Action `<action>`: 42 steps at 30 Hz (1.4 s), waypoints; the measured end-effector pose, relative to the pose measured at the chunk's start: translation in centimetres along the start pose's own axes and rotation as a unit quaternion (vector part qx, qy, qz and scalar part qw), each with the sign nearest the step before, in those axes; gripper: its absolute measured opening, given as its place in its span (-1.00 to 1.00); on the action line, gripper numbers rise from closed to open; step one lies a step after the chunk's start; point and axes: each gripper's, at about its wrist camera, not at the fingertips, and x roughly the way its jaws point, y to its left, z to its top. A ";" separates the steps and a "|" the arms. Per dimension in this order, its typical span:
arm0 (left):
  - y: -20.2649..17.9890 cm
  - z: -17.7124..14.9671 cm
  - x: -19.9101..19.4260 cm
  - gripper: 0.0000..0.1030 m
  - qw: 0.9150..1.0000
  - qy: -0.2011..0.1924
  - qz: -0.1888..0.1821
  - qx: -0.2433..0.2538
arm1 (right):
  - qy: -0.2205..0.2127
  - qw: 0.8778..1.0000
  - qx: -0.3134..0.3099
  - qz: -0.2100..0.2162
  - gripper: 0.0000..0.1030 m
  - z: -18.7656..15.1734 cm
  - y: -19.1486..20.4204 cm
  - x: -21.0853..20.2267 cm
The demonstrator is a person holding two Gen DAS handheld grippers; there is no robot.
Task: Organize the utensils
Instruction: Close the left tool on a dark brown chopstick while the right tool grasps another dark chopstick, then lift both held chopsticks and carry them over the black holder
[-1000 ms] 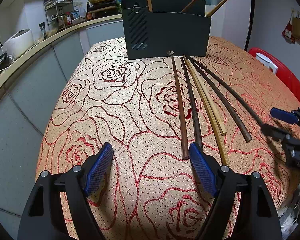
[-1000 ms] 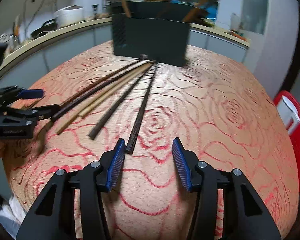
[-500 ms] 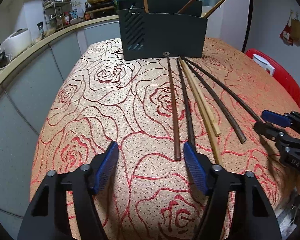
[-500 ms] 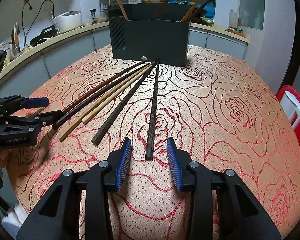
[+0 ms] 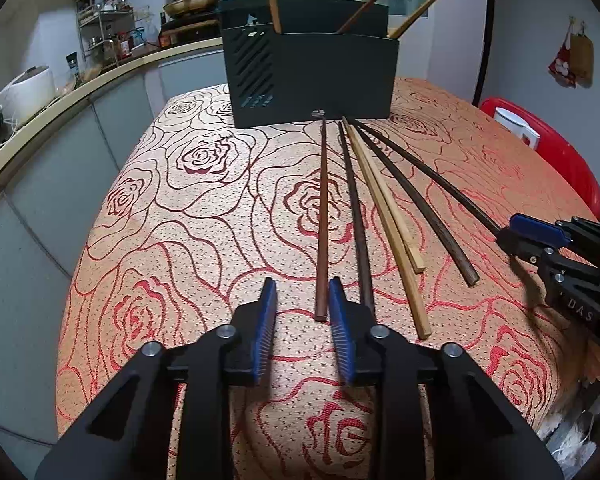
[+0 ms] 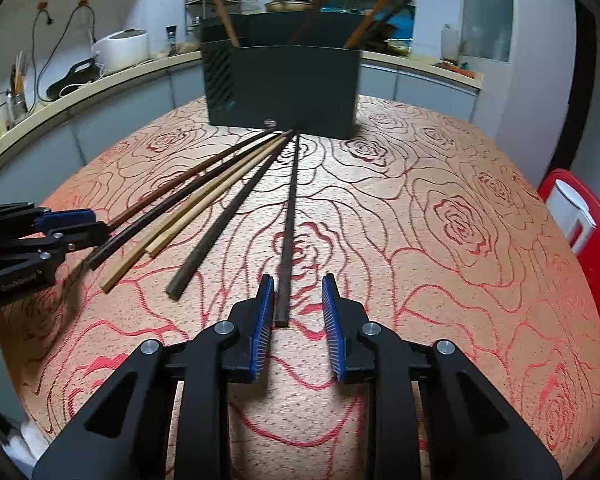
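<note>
While both grippers' jaws close, left gripper [image 5: 303,294] straddles the reddish chopstick [image 5: 322,216] end, right gripper [image 6: 297,292] the dark chopstick [image 6: 289,224]; pads not yet pressing, sticks flat on the tablecloth [image 5: 204,216].

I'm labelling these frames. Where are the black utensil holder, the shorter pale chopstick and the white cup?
black utensil holder [image 5: 332,76]: left wrist view, front wall.
shorter pale chopstick [image 5: 396,216]: left wrist view, mid-shaft.
white cup [image 5: 514,126]: left wrist view, side wall.
</note>
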 end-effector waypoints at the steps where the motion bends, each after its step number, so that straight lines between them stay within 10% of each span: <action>1: 0.1 0.0 0.0 -0.56 1.000 0.000 0.000 -0.002 | 0.001 1.000 0.003 0.002 -0.52 0.0 -0.1 0.0; 23: -0.1 0.1 -0.4 -0.86 1.000 -0.010 0.000 -0.003 | 0.004 1.000 0.009 0.029 -0.84 0.4 -0.4 0.1; 42: 0.8 3.9 -9.0 -0.87 0.992 -0.129 0.008 -0.009 | -0.087 0.993 0.054 0.061 -0.84 4.6 -4.0 -7.7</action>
